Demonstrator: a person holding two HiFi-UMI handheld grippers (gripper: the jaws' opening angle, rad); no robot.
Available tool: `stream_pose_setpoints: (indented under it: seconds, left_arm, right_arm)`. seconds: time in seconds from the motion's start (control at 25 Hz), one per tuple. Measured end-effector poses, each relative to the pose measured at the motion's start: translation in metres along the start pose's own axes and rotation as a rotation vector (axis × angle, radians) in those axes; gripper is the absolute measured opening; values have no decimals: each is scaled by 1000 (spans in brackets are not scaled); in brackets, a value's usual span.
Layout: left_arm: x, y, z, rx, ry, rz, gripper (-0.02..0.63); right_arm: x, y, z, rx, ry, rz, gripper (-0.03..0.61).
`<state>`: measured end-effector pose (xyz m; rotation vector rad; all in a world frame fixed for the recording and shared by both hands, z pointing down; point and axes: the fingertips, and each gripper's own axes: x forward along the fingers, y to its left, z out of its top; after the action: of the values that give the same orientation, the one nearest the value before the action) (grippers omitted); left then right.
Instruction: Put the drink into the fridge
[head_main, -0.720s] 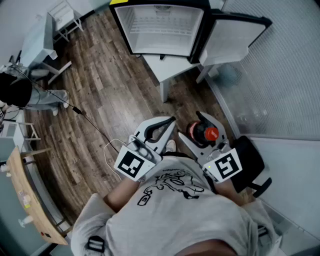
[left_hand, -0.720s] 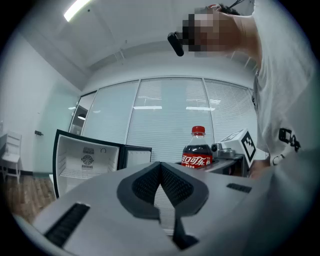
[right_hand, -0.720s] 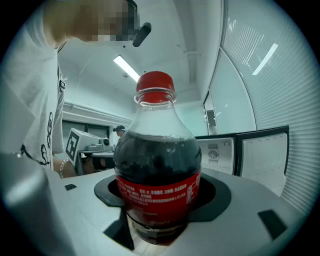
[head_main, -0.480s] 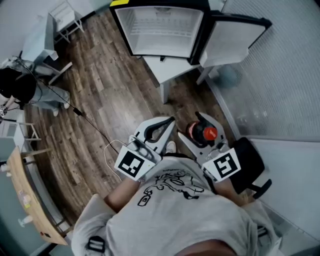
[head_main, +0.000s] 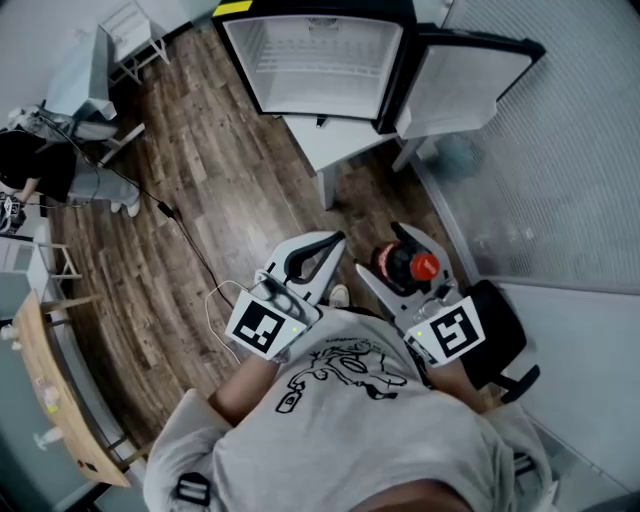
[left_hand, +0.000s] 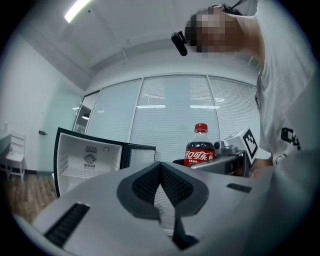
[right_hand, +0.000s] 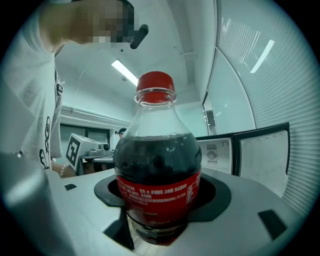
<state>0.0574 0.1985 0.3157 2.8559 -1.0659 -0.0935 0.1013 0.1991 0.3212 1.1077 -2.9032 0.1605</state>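
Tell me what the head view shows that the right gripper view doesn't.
Only the head view: the wood floor, a cable across it, a white table. Only the right gripper view: the red label and a ceiling light. Both: the cola bottle held by the right gripper, and the open fridge.

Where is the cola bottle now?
Head view, lower right: the red-capped plastic cola bottle stands clamped in the right gripper, short of the open white-lined fridge.
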Motion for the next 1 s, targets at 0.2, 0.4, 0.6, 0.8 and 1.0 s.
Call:
stream_pose_setpoints:
  seconds: [0.2,0.4,0.6,0.8,1.0]
  left_arm:
    - [1,3,-2,-8,7,11,2]
    - [6,14,-6,-10,10,15,2]
    - [16,31,-4,-14,4,13,2]
    - [28,57,-2,-16,-2,6,2]
    - [42,87,-1,-26,-8,-4,2]
  right_arm:
    - [3,-6,3,0,-1,2,324]
    - [13,-11,-1,-3,9,8,324]
    - [29,-22,0,-7,15,8,323]
    - [53,-34,2,-15,22,8,324]
    - [80,-50,2,-10,33,-5,323]
